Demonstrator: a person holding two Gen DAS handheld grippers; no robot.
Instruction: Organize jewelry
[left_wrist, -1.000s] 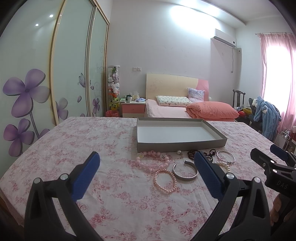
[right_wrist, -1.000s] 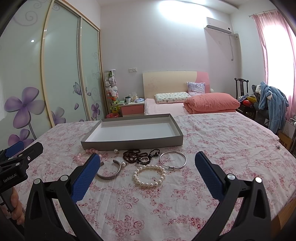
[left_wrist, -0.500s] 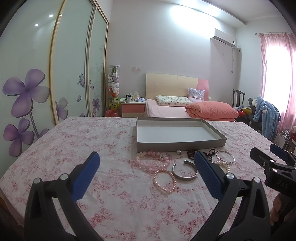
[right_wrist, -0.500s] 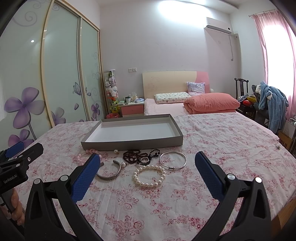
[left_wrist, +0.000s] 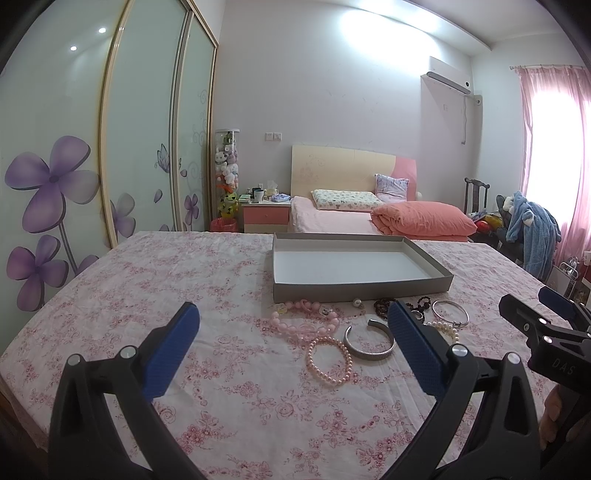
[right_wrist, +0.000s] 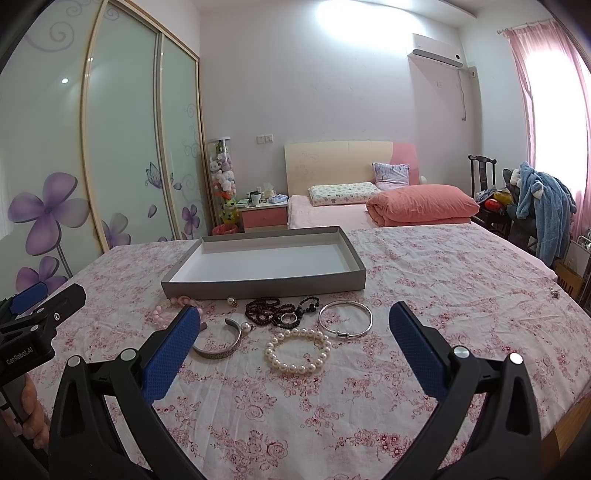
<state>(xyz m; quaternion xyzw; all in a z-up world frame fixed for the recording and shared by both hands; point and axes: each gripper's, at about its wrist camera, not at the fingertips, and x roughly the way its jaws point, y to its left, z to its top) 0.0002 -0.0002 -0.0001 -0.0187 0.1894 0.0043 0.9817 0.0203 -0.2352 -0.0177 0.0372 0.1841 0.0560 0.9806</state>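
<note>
An empty grey tray (left_wrist: 360, 287) (right_wrist: 258, 288) with a white floor lies on the floral tablecloth. In front of it lie a pink bead necklace (left_wrist: 304, 321) (right_wrist: 162, 314), a small pearl bracelet (left_wrist: 328, 356), a silver cuff (left_wrist: 369, 341) (right_wrist: 218, 345), dark beads (right_wrist: 273, 312), a thin silver bangle (right_wrist: 345, 318) (left_wrist: 450, 312) and a large pearl bracelet (right_wrist: 297, 350). My left gripper (left_wrist: 291, 347) is open and empty, short of the jewelry. My right gripper (right_wrist: 295, 347) is open and empty, framing the large pearl bracelet from the near side.
The floral tablecloth (right_wrist: 443, 295) covers a wide table whose right edge (right_wrist: 569, 410) is near. A small pearl earring (right_wrist: 232, 301) lies by the tray. A bed (right_wrist: 369, 210), a nightstand and sliding wardrobe doors (left_wrist: 110, 147) stand behind.
</note>
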